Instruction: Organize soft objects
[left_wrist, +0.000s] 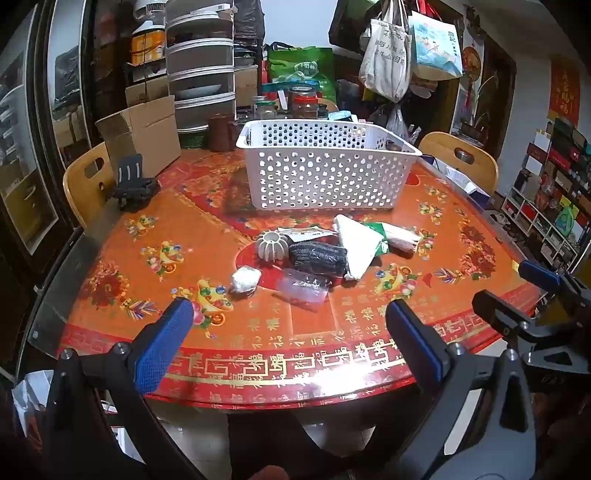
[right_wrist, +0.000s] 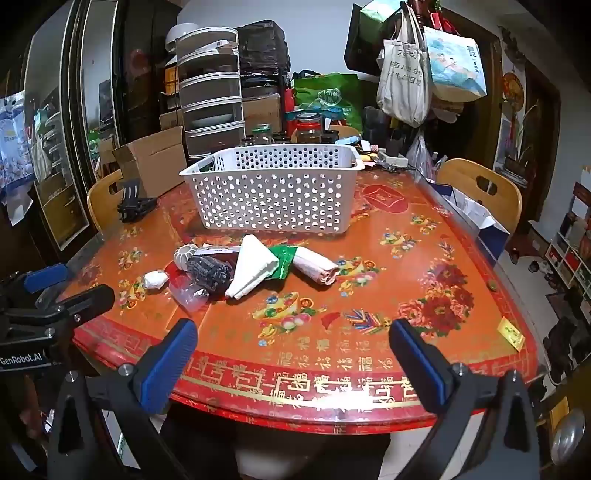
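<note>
Nothing has been picked up yet, so this looks like the very start of the tidying. The left tool (left_wrist: 290, 312) and the right tool (right_wrist: 293, 332) both hang over the near edge of the table (left_wrist: 461, 280), tipped downward, each spread wide with nothing between its blue pads. The soft things lie in a loose heap mid-table: a small white bundle (left_wrist: 244, 280) nearest the left tool, a clear plastic bag (left_wrist: 303, 286) just beside it, a dark wrapped roll (left_wrist: 317, 257), a folded white cloth (left_wrist: 356, 242) leaning across a green packet (right_wrist: 282, 260), and a pinkish rolled cloth (right_wrist: 317, 267) off to the right. Behind them, well apart, stands the white perforated basket (left_wrist: 325, 173) — presumably where they belong, and from here I cannot see anything in it. I would judge the next move to be a reach forward for one of the outlying pieces, the white bundle or the pink roll, since each lies free of its neighbours and would take a simple pinch. The ribbed grey pumpkin-shaped ornament (left_wrist: 271, 248) touches the dark roll and looks hard, not soft — best left alone. The overlapping cloth and packet could drag each other along. A cardboard box (left_wrist: 142, 133), a black stand (left_wrist: 135, 184) and jars (left_wrist: 304, 101) crowd the far side around the basket.
</note>
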